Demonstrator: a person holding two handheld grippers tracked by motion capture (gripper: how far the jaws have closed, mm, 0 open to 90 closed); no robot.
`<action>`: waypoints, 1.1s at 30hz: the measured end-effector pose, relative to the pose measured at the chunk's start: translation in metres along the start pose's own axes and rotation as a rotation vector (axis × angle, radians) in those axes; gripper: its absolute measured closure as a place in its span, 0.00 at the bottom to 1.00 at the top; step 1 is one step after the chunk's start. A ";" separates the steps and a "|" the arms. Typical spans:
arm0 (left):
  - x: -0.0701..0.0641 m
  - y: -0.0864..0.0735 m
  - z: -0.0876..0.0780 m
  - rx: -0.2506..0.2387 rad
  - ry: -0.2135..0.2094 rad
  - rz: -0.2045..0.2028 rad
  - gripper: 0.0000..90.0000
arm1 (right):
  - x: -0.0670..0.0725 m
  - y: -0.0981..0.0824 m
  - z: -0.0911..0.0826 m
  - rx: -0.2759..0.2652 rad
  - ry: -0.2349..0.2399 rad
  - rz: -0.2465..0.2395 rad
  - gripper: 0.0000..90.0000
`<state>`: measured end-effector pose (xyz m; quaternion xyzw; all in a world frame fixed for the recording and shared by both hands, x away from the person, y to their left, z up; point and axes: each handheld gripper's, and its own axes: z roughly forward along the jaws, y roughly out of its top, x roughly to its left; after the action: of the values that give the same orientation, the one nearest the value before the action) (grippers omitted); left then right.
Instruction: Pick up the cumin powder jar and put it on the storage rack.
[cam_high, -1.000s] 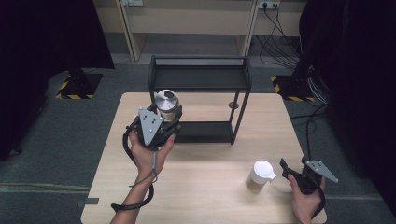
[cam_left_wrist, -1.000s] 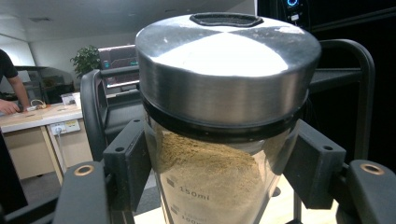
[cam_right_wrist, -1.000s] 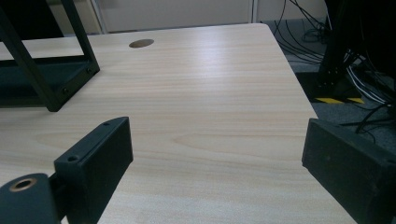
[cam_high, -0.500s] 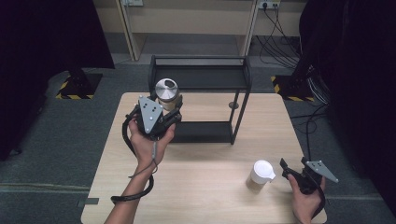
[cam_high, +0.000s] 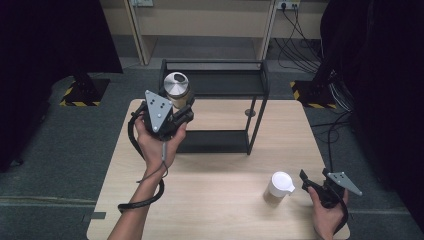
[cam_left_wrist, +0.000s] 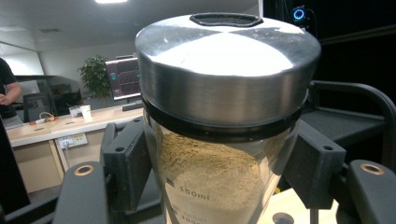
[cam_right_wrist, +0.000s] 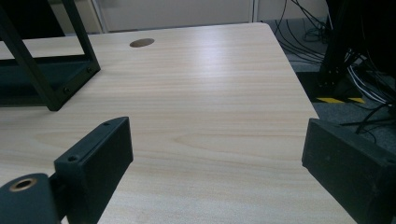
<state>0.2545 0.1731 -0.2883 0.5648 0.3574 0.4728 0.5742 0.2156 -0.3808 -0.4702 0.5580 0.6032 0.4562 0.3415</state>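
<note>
A glass jar with a silver lid and tan powder inside is held in the air by my left gripper, which is shut on its body. The jar hangs at the left end of the black two-tier shelf, about level with its top tier. My right gripper rests low over the table's front right corner, its jaws wide open over bare wood. A white-lidded cup stands just left of it.
The shelf's lower tier sits on the wooden table. A round cable hole lies beside the shelf's foot. Cables and dark stands crowd the floor beyond the table's far and right edges.
My left gripper has lifted the jar and carried it farther from the person, up toward the shelf's top left corner. The right gripper and the cup have stayed put.
</note>
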 end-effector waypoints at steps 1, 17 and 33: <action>0.000 0.000 0.000 0.000 0.000 0.000 0.35 | 0.000 0.000 0.000 0.000 0.000 0.000 0.10; 0.008 0.026 0.035 0.032 0.026 0.004 0.35 | 0.000 0.000 0.000 0.003 0.003 -0.003 0.10; 0.011 0.041 0.074 0.154 0.048 -0.001 0.35 | 0.000 0.001 0.001 0.006 0.007 -0.009 0.10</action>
<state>0.3220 0.1572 -0.2387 0.5956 0.4066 0.4570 0.5206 0.2166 -0.3810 -0.4694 0.5546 0.6084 0.4548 0.3397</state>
